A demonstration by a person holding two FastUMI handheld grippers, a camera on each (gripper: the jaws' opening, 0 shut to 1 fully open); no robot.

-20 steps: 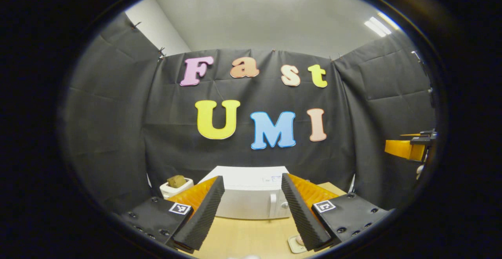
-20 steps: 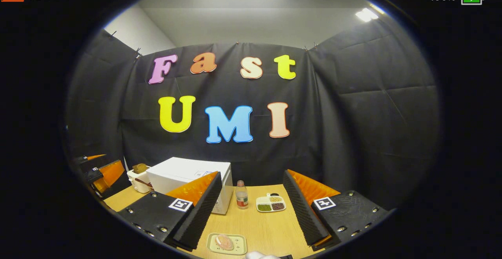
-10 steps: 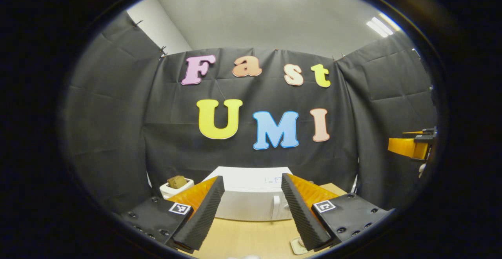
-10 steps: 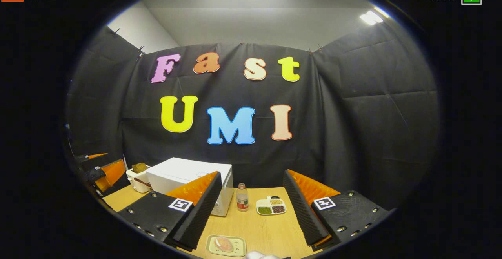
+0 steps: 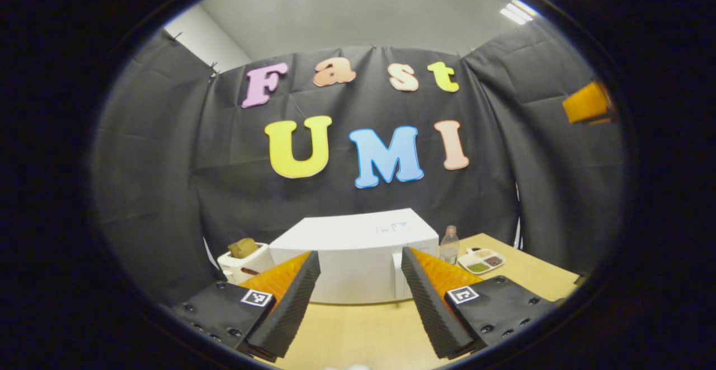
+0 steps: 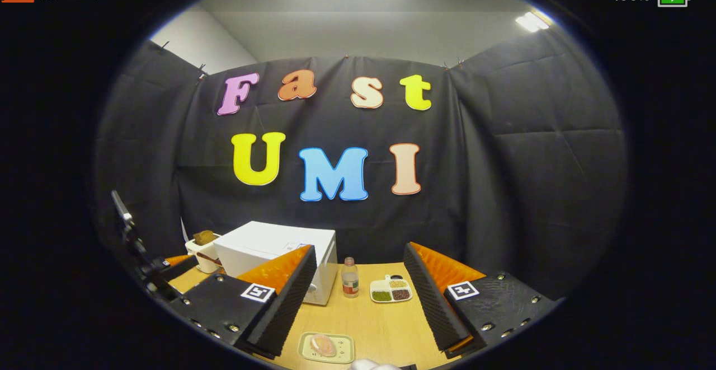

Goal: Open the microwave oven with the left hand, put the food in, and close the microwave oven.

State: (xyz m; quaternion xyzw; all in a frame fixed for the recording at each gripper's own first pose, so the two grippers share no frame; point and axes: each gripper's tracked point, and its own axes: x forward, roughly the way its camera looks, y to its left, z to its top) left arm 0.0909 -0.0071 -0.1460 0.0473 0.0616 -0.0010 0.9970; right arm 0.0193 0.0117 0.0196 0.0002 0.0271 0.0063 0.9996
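White and boxy, the microwave oven (image 5: 358, 258) sits shut at 12 o'clock before the left gripper (image 5: 358, 303), whose ribbed jaws stand wide and empty. Opening has not begun; next, I judge, those jaws must reach the door's handle at its right edge. The right gripper (image 6: 358, 303), jaws wide, hovers over the pale wooden table (image 6: 380, 325); the pinkish food (image 6: 323, 345) lies on a small rectangular tray (image 6: 347, 353) at 6 o'clock.

white microwave (image 5: 352, 258), light wooden table (image 6: 380, 325), pale green tray (image 6: 326, 347).
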